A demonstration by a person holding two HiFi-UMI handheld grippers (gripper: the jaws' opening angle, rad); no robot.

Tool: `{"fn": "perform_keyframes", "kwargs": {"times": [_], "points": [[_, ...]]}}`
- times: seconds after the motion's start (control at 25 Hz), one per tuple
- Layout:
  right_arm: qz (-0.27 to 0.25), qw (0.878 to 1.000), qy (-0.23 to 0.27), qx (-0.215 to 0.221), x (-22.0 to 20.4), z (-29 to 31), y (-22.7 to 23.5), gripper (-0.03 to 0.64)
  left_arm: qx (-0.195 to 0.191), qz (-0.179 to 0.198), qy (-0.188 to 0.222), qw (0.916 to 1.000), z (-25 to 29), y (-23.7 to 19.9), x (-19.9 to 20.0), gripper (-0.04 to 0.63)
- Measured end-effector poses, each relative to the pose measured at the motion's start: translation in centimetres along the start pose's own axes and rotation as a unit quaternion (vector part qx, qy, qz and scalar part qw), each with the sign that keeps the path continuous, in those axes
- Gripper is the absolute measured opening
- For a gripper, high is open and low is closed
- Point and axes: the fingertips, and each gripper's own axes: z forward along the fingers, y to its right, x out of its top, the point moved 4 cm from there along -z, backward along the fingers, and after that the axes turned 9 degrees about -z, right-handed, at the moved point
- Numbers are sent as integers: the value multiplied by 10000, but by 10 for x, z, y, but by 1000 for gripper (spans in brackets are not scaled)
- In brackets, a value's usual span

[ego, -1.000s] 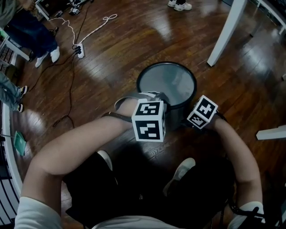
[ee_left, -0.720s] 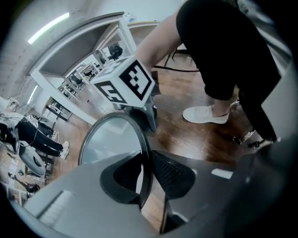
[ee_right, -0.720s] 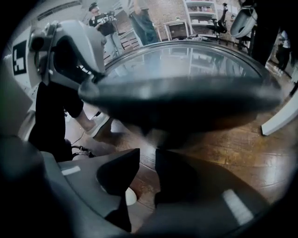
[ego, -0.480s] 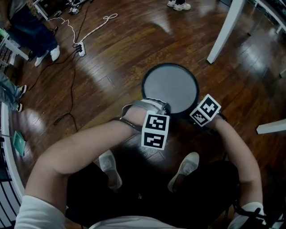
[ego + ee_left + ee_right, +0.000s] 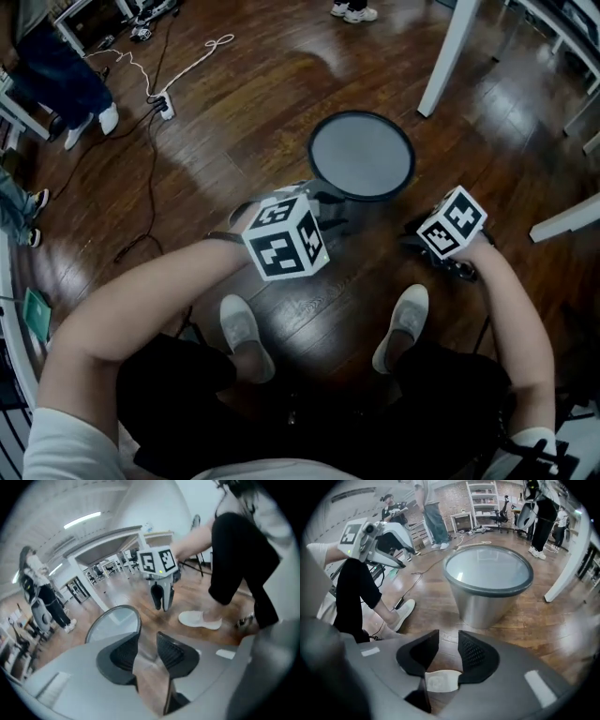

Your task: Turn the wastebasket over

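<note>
**Both grippers off the wastebasket, jaws parting**

Since a second ago: the left gripper, then right at the near rim, has drawn back toward the person. The right gripper has swung out to its own side. The wastebasket is no longer touched.

Jaws:
- Left: opening, pads apart, only bare floor between them.
- Right: also opening, gap clear, nothing held.

Basket: stands on the wood floor ahead of the person's shoes. Its long axis is vertical, with the wider, dark-rimmed end up and the metal wall tapering down. The grey round inside the rim reads as an open mouth, but I cannot be certain from these views.

Key relation:
- Left gripper view: the rim sits to the left of the jaw line, not in front of it.
- Right gripper view: the basket lies ahead and slightly right of the jaws, clear floor between.
- Head view: the left jaws are near the rim's closer edge and the right gripper is farther out, so the left is nearer.

Judgement: any re-grip would come in from the near side, level with the rim.
</note>
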Motion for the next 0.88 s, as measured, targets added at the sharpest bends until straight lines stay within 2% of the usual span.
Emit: {"fn": "perform_keyframes", "kwargs": {"times": [0.12, 0.2, 0.32, 0.52, 0.68, 0.88], "points": [[-55, 9987, 396, -303, 7, -32, -35, 144, -269, -850, 519, 9947, -55, 3, 7, 126], [-54, 9960, 717, -529, 11, -57, -61, 153, -336, -1152, 808, 9895, -89, 7, 11, 126], [-82, 9905, 1100, -826, 13, -90, -105, 167, -444, -1432, 991, 9837, -133, 27, 10, 126], [-123, 9801, 1541, -1247, 8, -135, -182, 184, -715, -1620, 1433, 9737, -191, 68, 6, 127], [-100, 9733, 1763, -1468, 0, -144, -235, 184, -830, -1464, 1517, 9740, -204, 87, -12, 129], [57, 9691, 1960, -1498, -8, -126, -279, 175, -972, -1379, 1340, 9765, -203, 100, -35, 130]]}}
